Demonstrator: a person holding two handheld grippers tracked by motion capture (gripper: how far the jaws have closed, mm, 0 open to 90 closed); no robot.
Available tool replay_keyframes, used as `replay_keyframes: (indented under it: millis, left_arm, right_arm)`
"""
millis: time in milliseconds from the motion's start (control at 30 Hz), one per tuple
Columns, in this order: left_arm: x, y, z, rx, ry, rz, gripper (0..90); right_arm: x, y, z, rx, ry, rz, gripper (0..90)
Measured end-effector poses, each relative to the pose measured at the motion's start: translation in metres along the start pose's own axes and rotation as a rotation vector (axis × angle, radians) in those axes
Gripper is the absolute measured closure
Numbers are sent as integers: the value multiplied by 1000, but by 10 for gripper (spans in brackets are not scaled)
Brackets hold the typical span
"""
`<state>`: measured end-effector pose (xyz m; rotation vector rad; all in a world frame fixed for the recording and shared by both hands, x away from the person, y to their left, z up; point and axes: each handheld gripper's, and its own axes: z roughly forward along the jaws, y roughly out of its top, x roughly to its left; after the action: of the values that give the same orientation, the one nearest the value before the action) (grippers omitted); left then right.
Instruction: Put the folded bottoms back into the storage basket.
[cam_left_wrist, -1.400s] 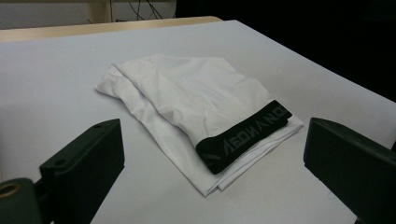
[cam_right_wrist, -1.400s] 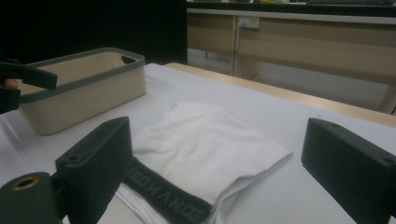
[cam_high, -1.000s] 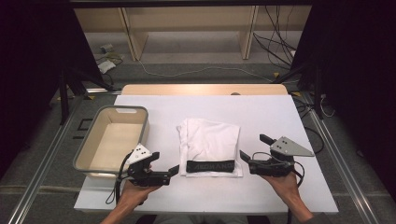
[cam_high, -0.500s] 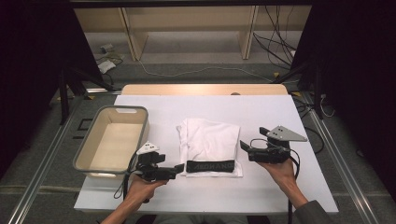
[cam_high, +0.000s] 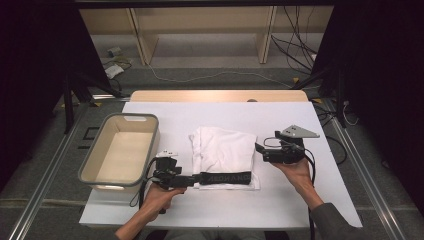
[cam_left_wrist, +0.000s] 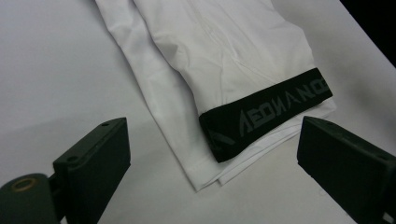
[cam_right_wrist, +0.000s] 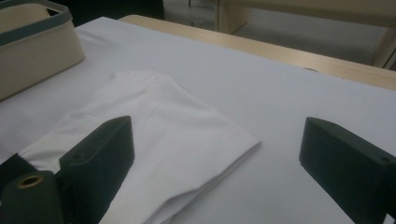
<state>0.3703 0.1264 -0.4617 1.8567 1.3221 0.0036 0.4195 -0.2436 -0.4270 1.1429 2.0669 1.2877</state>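
— Lying folded at the middle of the high view, on the white table (cam_high: 300, 200), is the garment (cam_high: 222, 152)?

— Yes. A white folded garment is seen there, with a black band (cam_high: 225, 177) along its lower edge. Grey lettering is printed on the band.

— Where is the left gripper (cam_high: 192, 179) found?

— At lower centre-left of the high view, held in a hand (cam_high: 157, 196) that comes in from the bottom edge. Its tips are placed just beside the left end of the band. In the left gripper view the jaws are spread wide at the bottom corners, and nothing is pinched. The garment (cam_left_wrist: 224, 65) runs from the top of that frame down to the centre, and the corner of the band (cam_left_wrist: 266, 114) is seen between the jaws, farther off.

— And the right gripper (cam_high: 259, 148)?

— At centre-right of the high view, just beside the right edge of the garment, held by the other hand (cam_high: 300, 172). In the right gripper view its jaws are also spread apart and empty. The garment (cam_right_wrist: 159, 154) is seen at lower left of that frame, partly behind one jaw.

— Is anything else on the table?

— A beige bin (cam_high: 142, 150) with a grey rim is set at the left of the high view, near the garment but apart from it. Its corner (cam_right_wrist: 37, 46) is seen at the upper left of the right gripper view.
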Motion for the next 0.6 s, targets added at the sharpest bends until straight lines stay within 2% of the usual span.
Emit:
replay_keyframes:
  millis: [100,167,233,400,433,467,500,533,600]
  left_arm:
    - [2,2,7,36,19,-16,97]
    - [4,4,11,53,13,-47,114]
    - [5,6,16,68,8,-65,129]
    - [3,8,25,112,1,-81,144]
    - [3,9,26,124,2,-74,150]
    - [2,9,29,125,2,-89,154]
    - [2,10,31,146,-3,-82,160]
    - [1,9,32,151,-3,-86,160]
    - [-1,9,35,165,10,-69,165]
  right_arm:
    - [-7,1,9,16,-9,21,115]
    - [-13,0,16,31,-16,40,119]
    - [-16,0,21,40,-28,34,119]
    - [-20,0,28,65,-32,48,119]
    - [-21,-1,29,67,-32,47,119]
    - [-22,-1,31,71,-33,51,119]
    - [-24,-1,34,81,-36,56,118]
    - [-24,-1,34,81,-36,56,118]
    - [-26,-2,37,86,-36,60,119]
